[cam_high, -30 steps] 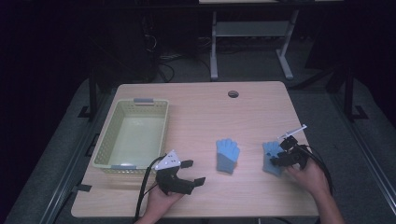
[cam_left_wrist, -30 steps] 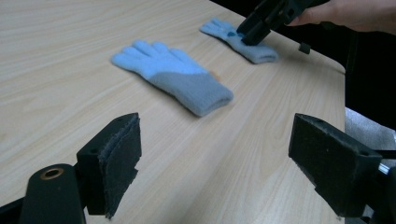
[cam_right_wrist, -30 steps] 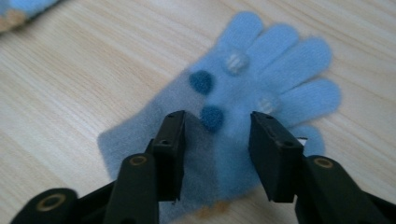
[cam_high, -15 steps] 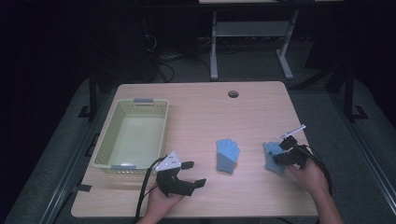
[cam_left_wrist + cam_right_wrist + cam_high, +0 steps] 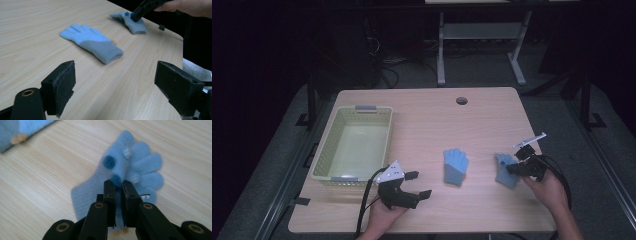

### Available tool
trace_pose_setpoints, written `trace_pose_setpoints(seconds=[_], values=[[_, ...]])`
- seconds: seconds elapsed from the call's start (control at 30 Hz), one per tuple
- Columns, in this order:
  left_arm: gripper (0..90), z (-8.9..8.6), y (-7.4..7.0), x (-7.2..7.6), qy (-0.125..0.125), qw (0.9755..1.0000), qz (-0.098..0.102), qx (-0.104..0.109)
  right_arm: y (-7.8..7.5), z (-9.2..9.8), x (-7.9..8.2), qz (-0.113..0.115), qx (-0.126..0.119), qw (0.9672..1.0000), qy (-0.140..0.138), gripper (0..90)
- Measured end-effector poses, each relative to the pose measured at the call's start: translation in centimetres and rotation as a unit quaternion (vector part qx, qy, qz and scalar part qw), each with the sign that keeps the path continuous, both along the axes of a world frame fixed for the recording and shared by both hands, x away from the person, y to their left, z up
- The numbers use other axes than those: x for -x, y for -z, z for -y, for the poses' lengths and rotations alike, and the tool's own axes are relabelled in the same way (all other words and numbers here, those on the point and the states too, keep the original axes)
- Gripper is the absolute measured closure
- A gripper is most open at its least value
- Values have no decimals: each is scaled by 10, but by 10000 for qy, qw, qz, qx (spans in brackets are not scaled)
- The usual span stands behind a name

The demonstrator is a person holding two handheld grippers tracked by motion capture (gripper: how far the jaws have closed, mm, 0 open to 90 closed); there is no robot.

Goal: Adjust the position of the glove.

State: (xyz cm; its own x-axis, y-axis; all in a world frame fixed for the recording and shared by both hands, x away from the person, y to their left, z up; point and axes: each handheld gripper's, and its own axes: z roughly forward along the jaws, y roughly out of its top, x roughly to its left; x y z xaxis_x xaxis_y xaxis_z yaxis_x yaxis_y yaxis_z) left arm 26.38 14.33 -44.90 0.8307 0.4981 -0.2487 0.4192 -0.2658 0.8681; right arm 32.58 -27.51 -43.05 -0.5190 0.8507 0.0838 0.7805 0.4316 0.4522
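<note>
Blue glove point(image 5: 455, 167) mid-table, yellow basket point(image 5: 328, 141) left, right tongs point(image 5: 514, 168) pinching second glove point(image 5: 504, 172)

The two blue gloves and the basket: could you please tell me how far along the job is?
Nothing looks finished: the basket holds nothing. In hand: the right gripper has just been closing and now pinches a fold of the right-hand glove, which lies on the table. The other glove lies flat, untouched, and the left gripper is open beside it. Probably left: lifting both gloves into the basket.
</note>
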Motion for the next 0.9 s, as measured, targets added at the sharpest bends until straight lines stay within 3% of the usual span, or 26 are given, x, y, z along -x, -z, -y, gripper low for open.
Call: trace_pose_setpoints(seconds=[0.47,0.6,0.77,0.9], values=[[166,2,2,0,9,10000,-32,-77,-23,-10,7,336,-7,9992,-196,834],[167,2,-1,1,18,10000,54,-71,-32,-19,8,391,-6,9987,-318,834],[167,1,1,1,22,10000,-14,-82,-45,-32,7,486,-130,9977,-458,834],[167,2,-1,2,47,9999,88,-93,-50,-46,7,538,-136,9967,-597,833]])
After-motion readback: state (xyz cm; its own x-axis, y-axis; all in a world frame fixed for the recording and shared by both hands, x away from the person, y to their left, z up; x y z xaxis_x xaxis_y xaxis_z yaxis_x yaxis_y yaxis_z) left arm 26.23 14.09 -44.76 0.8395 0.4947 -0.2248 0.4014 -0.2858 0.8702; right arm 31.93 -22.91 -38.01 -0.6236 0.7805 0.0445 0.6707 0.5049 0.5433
